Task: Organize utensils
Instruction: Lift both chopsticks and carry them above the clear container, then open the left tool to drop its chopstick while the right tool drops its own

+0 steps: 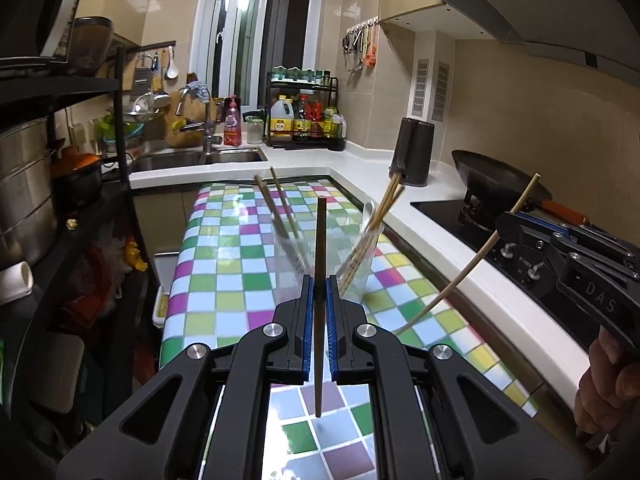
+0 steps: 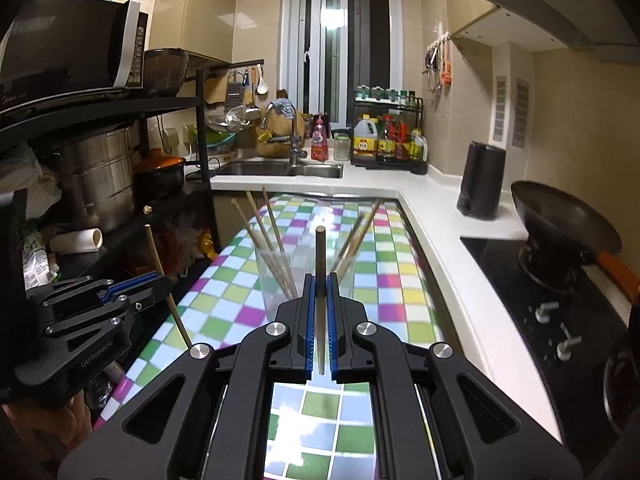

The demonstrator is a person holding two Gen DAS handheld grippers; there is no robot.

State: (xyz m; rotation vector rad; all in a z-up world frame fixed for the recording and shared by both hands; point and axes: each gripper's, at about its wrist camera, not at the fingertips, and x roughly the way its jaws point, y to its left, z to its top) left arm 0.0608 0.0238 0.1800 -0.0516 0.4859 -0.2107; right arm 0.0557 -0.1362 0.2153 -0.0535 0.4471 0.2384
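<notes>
Left wrist view has the left claw [image 1: 320, 292] pressed together on a dark brown chopstick [image 1: 320, 240], which stands nearly upright between the blue pads, its top above the fingertips and its lower end hanging over the checkered surface [image 1: 224, 264]; straight ahead and a little below stand two clear glasses, the left glass [image 1: 290, 250] with two chopsticks leaning left, the right glass [image 1: 360, 264] with a bundle of pale chopsticks and a white spoon leaning right; the dark stick lines up with the gap between them, slightly nearer the left glass. Right wrist view shows the right claw [image 2: 320, 292] pinching a pale chopstick [image 2: 320, 256], likewise upright; from here too both glasses lie just beyond the fingertips. In the left wrist view the right claw sits off to the right, its stick slanting, so it seems nearer the right glass. Each stick's long axis already runs roughly vertical; my judgement is that the coming move is forward and down over a rim.
</notes>
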